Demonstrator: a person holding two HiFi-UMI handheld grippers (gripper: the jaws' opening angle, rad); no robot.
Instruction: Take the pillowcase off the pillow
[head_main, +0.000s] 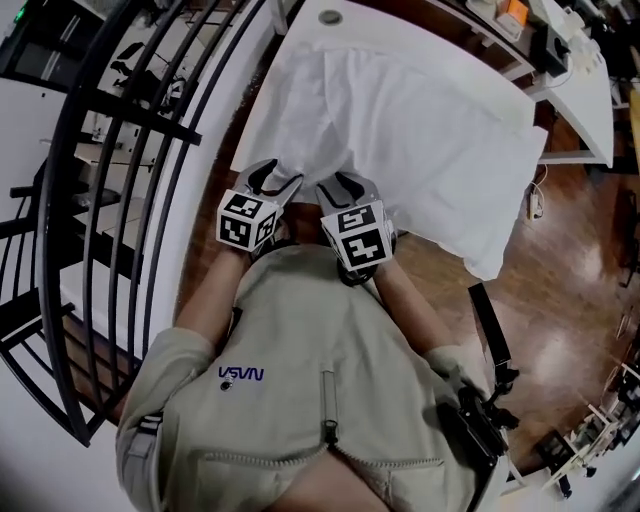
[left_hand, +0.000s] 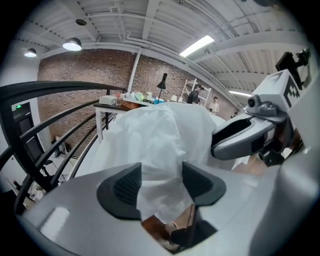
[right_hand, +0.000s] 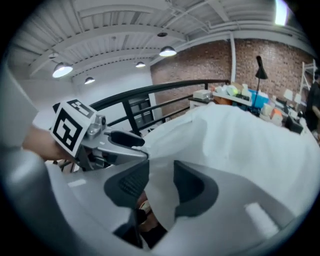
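Observation:
A white pillowcase (head_main: 420, 130) covers a pillow lying on a white table (head_main: 370, 22); the pillow itself is hidden inside it. Both grippers sit side by side at the case's near edge. My left gripper (head_main: 283, 183) is open, and a fold of the pillowcase (left_hand: 160, 150) hangs loosely between its dark pads (left_hand: 125, 187). My right gripper (head_main: 340, 187) is open too, with the case's edge (right_hand: 160, 200) draped between its pads and lying against the right one (right_hand: 192, 187). Each gripper view also shows the other gripper close beside it.
A black curved railing (head_main: 120, 150) runs along the left, close to the table. Wooden floor (head_main: 560, 260) lies to the right, with another white desk (head_main: 590, 90) at the upper right. A black device (head_main: 480, 420) hangs by the person's right side.

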